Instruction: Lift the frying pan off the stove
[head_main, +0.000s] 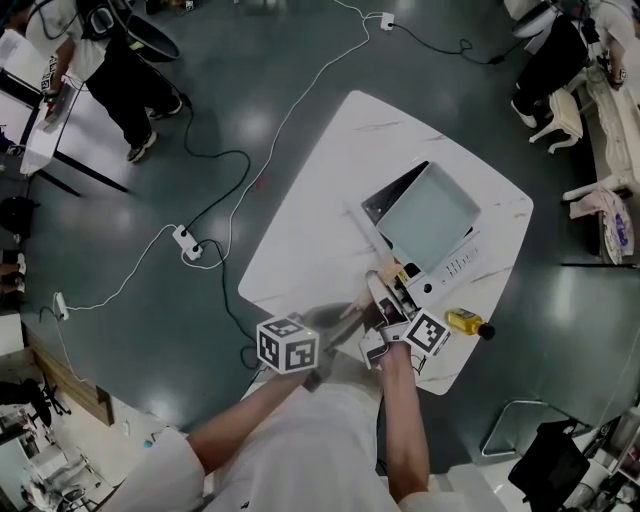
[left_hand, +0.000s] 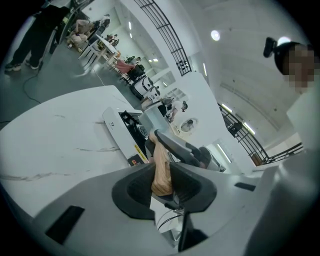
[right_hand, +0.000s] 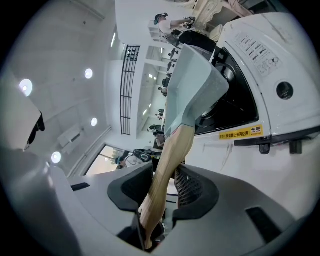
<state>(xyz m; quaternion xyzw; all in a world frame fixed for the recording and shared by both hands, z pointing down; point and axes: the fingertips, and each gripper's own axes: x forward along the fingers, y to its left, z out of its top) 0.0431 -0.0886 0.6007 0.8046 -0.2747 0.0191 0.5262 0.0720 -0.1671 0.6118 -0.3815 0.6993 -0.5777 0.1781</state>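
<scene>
Both grippers clamp the frying pan's wooden handle (right_hand: 172, 150): the left gripper (left_hand: 161, 176) and the right gripper (right_hand: 164, 192) each have their jaws pressed on it. The square pan (head_main: 430, 215) hangs tilted over the stove (head_main: 455, 268), at 1 o'clock from the grippers, on the white table (head_main: 320, 200).

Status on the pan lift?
Both shut on wooden handle: left hand-held gripper, right hand-held gripper. Frying pan tilted over stove. Nothing in the way.
</scene>
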